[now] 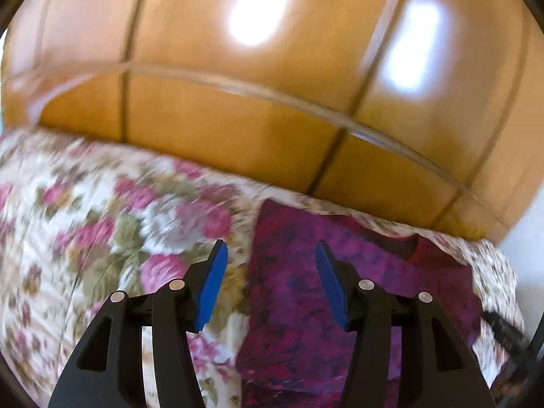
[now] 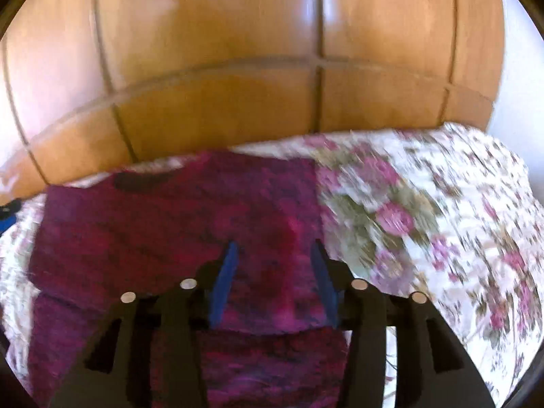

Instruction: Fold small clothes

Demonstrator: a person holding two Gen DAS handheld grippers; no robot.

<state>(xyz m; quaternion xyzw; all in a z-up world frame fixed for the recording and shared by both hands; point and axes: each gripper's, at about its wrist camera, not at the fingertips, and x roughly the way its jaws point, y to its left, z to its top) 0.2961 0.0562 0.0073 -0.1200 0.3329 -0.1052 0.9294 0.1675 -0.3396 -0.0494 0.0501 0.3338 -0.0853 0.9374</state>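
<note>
Blue pads (image 1: 211,287) line the black fingers of the left gripper (image 1: 270,284), whose jaws stand apart with nothing pinched between them. Directly below the gap, and extending to the right of that gripper, lies the magenta-purple garment (image 1: 357,272), spread flat; its left edge runs close under the left-hand finger. To the left of the gripper and beneath the garment spreads the floral bedcover (image 1: 112,224), cream with pink roses and green leaves, blurred in this view. Beyond the bedcover rises the wooden wardrobe (image 1: 238,125), its glossy panels divided by dark seams.

In the right wrist view, the right gripper (image 2: 273,282) likewise has its jaws parted and empty, hovering over the garment (image 2: 170,224). A folded layer of the cloth ends in a curved edge just beneath the fingers. The garment reaches ahead and to the left of this gripper, with a dark neckline at its far end; the bedcover (image 2: 425,224) fills the right side.
</note>
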